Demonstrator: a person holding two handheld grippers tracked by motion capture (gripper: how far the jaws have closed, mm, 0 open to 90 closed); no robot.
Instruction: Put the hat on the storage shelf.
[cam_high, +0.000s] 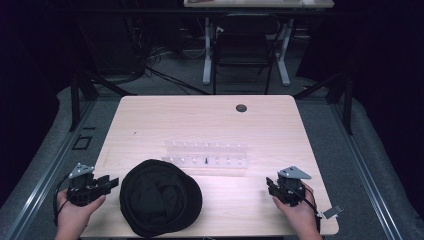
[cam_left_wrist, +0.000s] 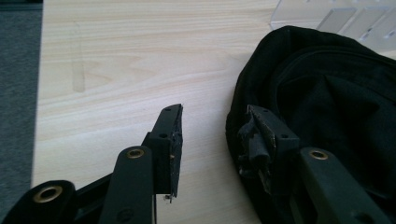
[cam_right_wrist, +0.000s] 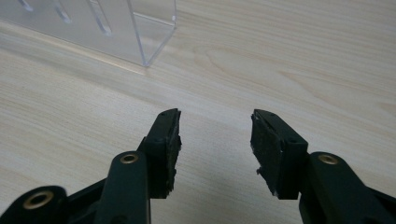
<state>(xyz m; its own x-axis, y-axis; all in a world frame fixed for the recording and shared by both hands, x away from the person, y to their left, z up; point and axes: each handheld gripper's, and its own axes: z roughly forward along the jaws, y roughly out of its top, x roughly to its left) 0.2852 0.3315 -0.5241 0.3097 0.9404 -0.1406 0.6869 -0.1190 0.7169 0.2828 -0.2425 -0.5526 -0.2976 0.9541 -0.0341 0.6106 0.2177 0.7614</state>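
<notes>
High view: black hat (cam_high: 161, 196) lies just right of left gripper (cam_high: 102, 184), well apart from right gripper (cam_high: 274, 186).
Left gripper view: jaws parted, empty; hat brim beside the right-hand jaw.
Right gripper view: jaws parted over bare table (cam_right_wrist: 289, 60); clear rack (cam_right_wrist: 93, 23) ahead-left.

Far half of the light wooden counter (cam_high: 200, 117) lies bare. A clear acrylic slotted rack (cam_high: 206, 156) stands across mid-counter, and a black fabric hat (cam_high: 160, 196) lies just in front of it at near left. Bare wood stretches between hat and right gripper (cam_high: 274, 189), free to pass.
</notes>
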